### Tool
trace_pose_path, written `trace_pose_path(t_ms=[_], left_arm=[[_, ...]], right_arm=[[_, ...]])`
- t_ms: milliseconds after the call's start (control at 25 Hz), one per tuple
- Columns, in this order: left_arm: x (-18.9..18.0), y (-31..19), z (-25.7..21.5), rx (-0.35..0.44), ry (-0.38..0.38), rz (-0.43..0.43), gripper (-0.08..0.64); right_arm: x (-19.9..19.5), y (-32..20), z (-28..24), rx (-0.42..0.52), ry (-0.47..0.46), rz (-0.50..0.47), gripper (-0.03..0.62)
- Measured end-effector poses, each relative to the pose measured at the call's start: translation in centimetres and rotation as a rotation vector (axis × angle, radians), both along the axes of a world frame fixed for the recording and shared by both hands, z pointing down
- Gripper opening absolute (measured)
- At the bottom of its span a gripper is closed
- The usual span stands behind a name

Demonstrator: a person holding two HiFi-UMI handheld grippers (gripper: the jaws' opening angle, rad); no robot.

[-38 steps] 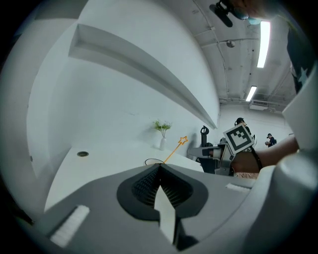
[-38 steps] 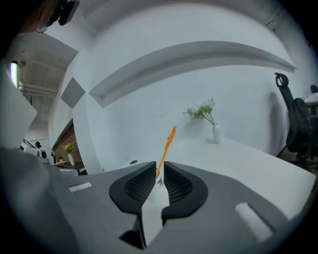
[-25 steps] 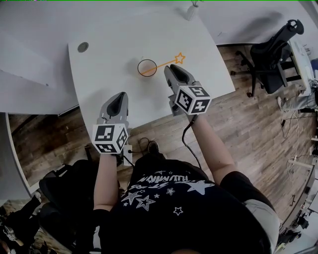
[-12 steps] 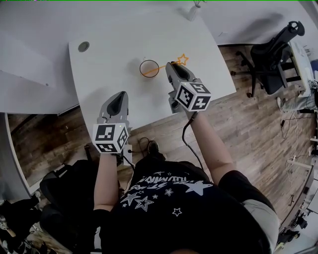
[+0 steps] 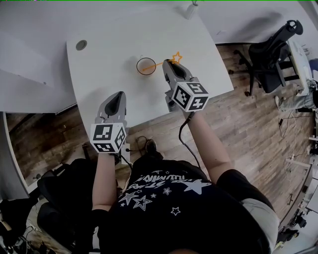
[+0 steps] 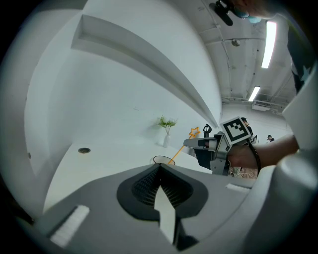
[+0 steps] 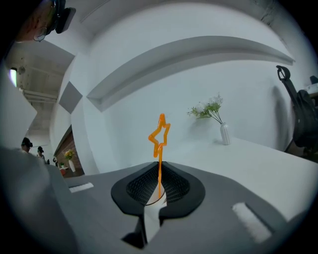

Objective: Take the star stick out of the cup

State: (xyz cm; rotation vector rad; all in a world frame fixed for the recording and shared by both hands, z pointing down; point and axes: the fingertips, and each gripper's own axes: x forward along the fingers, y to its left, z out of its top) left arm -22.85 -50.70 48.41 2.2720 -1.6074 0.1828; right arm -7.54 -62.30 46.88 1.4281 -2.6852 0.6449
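A dark-rimmed cup (image 5: 146,65) stands on the white table (image 5: 109,54). An orange star stick (image 5: 176,57) leans out of it to the right. My right gripper (image 5: 168,63) is at the stick just below the star. In the right gripper view the star stick (image 7: 159,135) runs down between the jaws of that gripper (image 7: 159,166), which are closed on it, with the cup (image 7: 158,201) seen behind. My left gripper (image 5: 118,95) hovers shut and empty near the table's front edge. It (image 6: 160,166) looks toward the cup (image 6: 163,159) and the star (image 6: 193,132).
A small white vase with a green sprig (image 5: 191,10) stands at the table's far edge. A round cable hole (image 5: 81,45) lies at the far left. A black office chair (image 5: 271,54) stands on the wood floor to the right.
My right gripper has moved forward and left onto the stick below the star. The left gripper has stayed where it was.
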Motion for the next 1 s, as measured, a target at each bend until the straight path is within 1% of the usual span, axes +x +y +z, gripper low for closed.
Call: trace_pose_path(t_ms=[240,440,680,1000], left_arm=[[0.8,0.8,-0.8,0.013,-0.001,0.004,0.003],[1.9,2.0,-2.4,0.038,-0.016,0.003,0.003],[3.9,4.2,-4.3,0.059,-0.021,0.008,0.003],[7.2,8.0,-7.2,0.097,-0.044,0.016,0.003]], right_arm=[[0.5,0.7,-2.6,0.052,-0.02,-0.006,0.033],[2.0,1.8,-4.9,0.076,-0.072,0.002,0.032],[4.7,4.0,-7.3,0.08,-0.165,0.025,0.032],[9.0,8.5,-9.5,0.108,-0.176,0.033,0.032]])
